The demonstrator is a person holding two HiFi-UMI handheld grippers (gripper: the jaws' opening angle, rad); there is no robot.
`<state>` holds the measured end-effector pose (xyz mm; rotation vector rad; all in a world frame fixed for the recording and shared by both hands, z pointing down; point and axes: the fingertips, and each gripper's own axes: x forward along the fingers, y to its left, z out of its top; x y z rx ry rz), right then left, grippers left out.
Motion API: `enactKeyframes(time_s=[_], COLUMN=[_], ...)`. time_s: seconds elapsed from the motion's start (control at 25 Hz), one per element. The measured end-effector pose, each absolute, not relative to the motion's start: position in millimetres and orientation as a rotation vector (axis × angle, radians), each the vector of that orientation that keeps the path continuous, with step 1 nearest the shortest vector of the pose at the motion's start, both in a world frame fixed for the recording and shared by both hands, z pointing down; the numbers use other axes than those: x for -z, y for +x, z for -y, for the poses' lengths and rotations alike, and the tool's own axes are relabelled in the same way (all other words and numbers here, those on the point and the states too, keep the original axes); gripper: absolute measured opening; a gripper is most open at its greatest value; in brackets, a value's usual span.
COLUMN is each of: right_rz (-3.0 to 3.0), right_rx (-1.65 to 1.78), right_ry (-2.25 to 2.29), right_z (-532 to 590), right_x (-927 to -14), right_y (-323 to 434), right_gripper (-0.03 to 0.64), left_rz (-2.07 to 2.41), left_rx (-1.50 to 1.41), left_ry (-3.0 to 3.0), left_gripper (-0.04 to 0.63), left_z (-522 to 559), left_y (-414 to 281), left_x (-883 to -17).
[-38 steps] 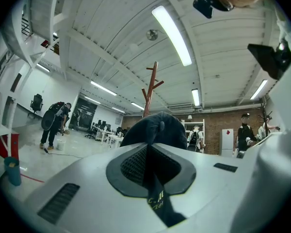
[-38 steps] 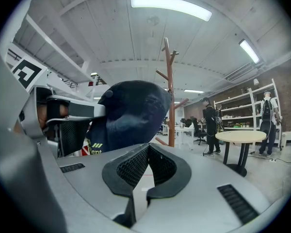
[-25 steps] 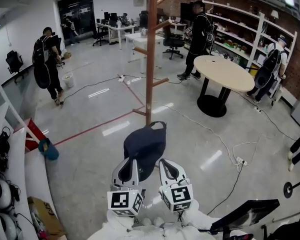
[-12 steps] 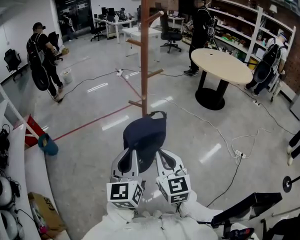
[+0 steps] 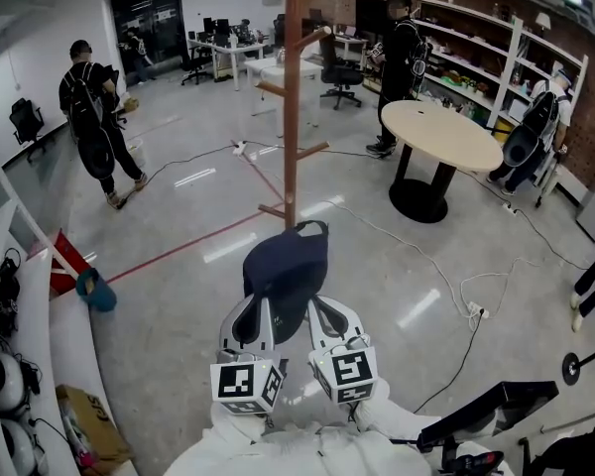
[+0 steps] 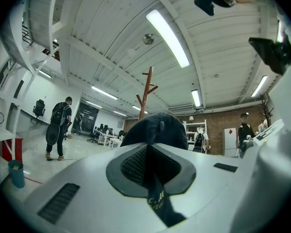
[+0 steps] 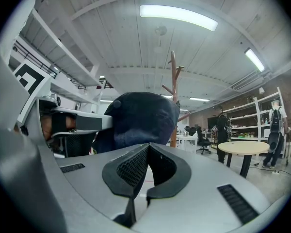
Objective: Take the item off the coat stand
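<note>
Nearest the operator, the left gripper [image 6: 150,152] has its jaws pinched on a strap of dark fabric belonging to the navy cap [image 5: 286,269]. The cap hangs out ahead of both tools, just in front of the person. The right gripper [image 7: 146,154], close alongside, has its jaws pressed together on nothing; the cap sits ahead and to its left. Beyond, the coat stand [image 5: 293,107] stands well apart from the cap, and the pegs in view are bare.

Assessment: removal looks complete.

Recommended handling: hold the pinch firm, since it takes only a narrow strap and the cap could swing or slip. Carry it level and slowly, clear of the floor cables [image 5: 446,286] further out.
</note>
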<state>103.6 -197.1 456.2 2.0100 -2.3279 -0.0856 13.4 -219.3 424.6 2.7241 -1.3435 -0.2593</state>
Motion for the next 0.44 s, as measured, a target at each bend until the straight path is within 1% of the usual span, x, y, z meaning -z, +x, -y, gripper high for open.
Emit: enactKeyframes(time_s=[0.44], right_rz=[2.330], right_rx=[0.093], right_ry=[2.014], right_z=[206.2], right_x=[-454.7], right_y=[105.8], right_gripper=[0.009], left_rz=[1.344], left_rx=[0.258], left_ry=[2.736], left_gripper=[0.009], left_z=[228.2], left_y=[16.3], left_x=[-422.0])
